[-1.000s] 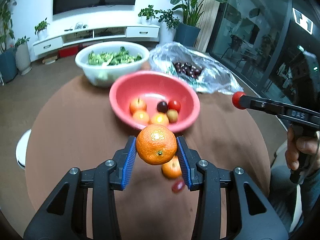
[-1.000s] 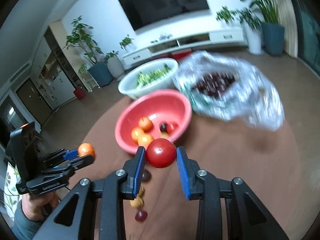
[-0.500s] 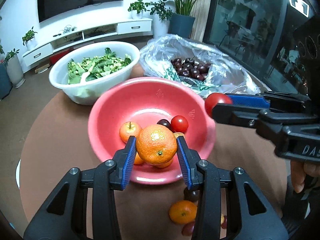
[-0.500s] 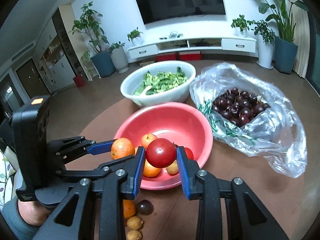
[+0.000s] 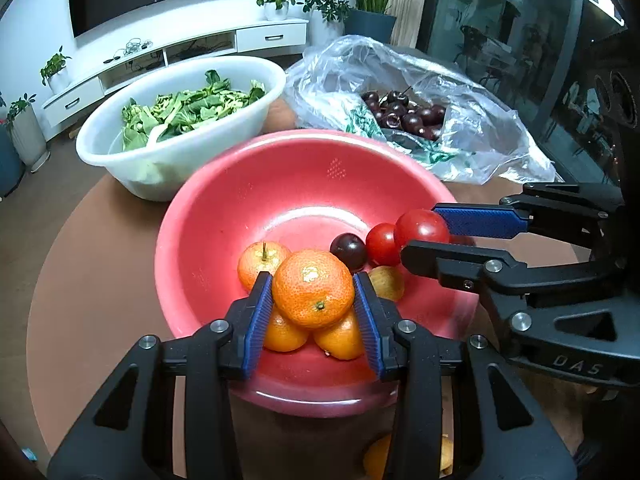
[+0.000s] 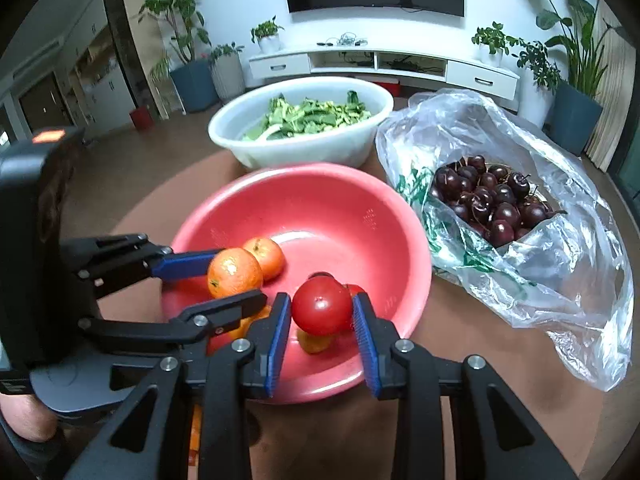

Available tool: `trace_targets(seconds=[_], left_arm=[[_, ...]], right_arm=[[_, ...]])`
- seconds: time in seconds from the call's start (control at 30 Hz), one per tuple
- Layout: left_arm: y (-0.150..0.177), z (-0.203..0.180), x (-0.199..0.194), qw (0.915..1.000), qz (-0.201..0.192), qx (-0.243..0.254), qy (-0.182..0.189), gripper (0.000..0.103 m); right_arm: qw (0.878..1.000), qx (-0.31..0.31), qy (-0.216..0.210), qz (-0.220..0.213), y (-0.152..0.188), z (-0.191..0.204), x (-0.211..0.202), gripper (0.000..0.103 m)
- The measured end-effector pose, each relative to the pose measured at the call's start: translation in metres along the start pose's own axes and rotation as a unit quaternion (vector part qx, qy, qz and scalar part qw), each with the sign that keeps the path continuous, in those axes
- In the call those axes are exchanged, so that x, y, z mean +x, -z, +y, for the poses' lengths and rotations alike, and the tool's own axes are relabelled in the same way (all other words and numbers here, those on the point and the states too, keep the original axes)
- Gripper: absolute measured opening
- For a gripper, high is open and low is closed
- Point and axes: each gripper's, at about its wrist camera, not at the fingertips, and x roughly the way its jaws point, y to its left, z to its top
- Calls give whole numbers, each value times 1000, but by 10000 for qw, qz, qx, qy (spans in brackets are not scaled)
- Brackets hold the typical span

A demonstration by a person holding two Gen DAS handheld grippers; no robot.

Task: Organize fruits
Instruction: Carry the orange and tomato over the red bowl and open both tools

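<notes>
My left gripper is shut on an orange mandarin and holds it over the near side of the red bowl. My right gripper is shut on a red tomato, also over the bowl. The bowl holds several fruits: oranges, a small apple, a dark plum and a red tomato. The right gripper with its tomato reaches in from the right in the left wrist view. The left gripper with the mandarin shows at the left in the right wrist view.
A white bowl of green leaves stands behind the red bowl. A clear plastic bag of dark cherries lies to the right. All rest on a round brown table. Loose fruit lies on the table below my left gripper.
Both grippers have moved forward with their fruit and now hang over the red bowl, close to each other. The bowl looks nearer and larger in both views.
</notes>
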Motion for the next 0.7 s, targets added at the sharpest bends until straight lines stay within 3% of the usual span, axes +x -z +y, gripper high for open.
trace_targets(seconds=[0.7], left_arm=[[6,2,-2,10000,1,-61,12,44]], right_arm=[[9996,-174,199,125,3,3,5,35]])
